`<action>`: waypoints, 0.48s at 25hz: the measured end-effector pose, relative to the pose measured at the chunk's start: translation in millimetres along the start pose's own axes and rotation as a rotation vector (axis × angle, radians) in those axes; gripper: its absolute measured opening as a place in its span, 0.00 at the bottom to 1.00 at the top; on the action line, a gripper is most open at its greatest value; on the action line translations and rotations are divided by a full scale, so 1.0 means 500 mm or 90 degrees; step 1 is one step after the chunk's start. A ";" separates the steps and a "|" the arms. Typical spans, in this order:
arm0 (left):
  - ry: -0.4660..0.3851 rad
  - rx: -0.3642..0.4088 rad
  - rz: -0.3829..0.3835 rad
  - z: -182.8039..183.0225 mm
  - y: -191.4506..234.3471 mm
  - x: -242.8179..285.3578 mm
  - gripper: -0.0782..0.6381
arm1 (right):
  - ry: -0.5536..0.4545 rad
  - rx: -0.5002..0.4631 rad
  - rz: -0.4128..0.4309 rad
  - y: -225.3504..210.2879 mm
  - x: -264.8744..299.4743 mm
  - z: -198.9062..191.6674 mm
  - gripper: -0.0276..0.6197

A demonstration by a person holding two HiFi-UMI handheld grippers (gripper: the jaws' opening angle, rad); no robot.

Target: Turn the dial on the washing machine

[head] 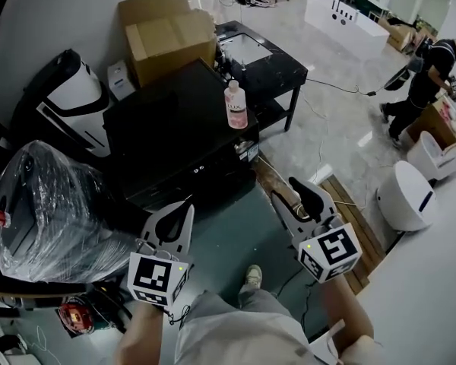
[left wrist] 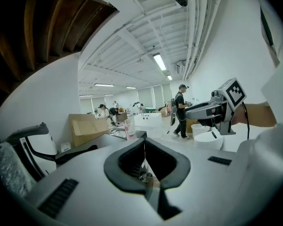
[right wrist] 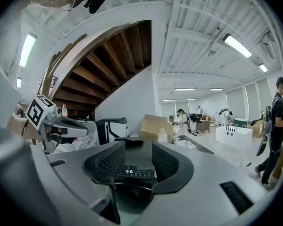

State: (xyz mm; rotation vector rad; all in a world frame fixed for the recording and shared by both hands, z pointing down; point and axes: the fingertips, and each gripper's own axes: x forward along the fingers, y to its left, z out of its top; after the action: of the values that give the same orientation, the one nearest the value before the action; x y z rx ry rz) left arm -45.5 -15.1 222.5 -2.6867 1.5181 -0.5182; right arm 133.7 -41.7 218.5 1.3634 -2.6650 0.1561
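The black washing machine (head: 167, 128) stands just ahead of me, its lit control strip (head: 203, 170) on the front edge. A pink-labelled bottle (head: 235, 105) stands on its top. My left gripper (head: 179, 213) hovers in front of the machine's lower left, jaws shut with nothing between them; in the left gripper view (left wrist: 143, 142) the pads meet at the tips. My right gripper (head: 290, 191) is off the machine's front right corner, open and empty. In the right gripper view (right wrist: 136, 147) the lit display (right wrist: 129, 172) shows through the gap. I cannot make out the dial clearly.
A plastic-wrapped bundle (head: 45, 211) sits at the left, with a white and black appliance (head: 68, 97) behind it. A cardboard box (head: 167, 33) and a black table (head: 266, 63) lie beyond the machine. Wooden boards (head: 349, 211), white round units (head: 406, 196) and a person (head: 433, 74) are on the right.
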 end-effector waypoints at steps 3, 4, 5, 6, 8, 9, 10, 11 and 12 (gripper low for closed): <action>0.007 -0.011 0.016 -0.011 0.005 0.013 0.14 | 0.013 0.005 0.004 -0.027 0.025 -0.018 0.35; 0.008 -0.013 0.022 -0.013 0.008 0.018 0.14 | 0.017 0.004 0.005 -0.034 0.032 -0.022 0.35; 0.007 -0.014 0.027 -0.013 0.012 0.022 0.14 | 0.022 0.003 0.005 -0.041 0.040 -0.026 0.35; 0.006 -0.016 0.033 -0.014 0.016 0.027 0.14 | 0.025 0.003 0.005 -0.048 0.047 -0.031 0.35; 0.001 -0.022 0.043 -0.017 0.028 0.033 0.14 | 0.031 0.005 0.004 -0.057 0.061 -0.039 0.35; -0.001 -0.025 0.048 -0.022 0.035 0.037 0.14 | 0.033 0.006 0.003 -0.060 0.070 -0.044 0.35; -0.002 -0.027 0.053 -0.028 0.043 0.041 0.14 | 0.034 0.005 0.002 -0.062 0.078 -0.048 0.35; -0.003 -0.029 0.057 -0.034 0.051 0.048 0.14 | 0.036 0.002 0.000 -0.065 0.088 -0.052 0.35; -0.004 -0.032 0.061 -0.042 0.058 0.054 0.14 | 0.037 -0.001 0.000 -0.067 0.097 -0.056 0.35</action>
State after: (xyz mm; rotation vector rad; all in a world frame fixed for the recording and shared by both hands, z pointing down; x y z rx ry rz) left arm -62.7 -49.9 244.9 -2.6321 1.6712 -0.4739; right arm 135.3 -95.7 255.3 1.3377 -2.6168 0.1911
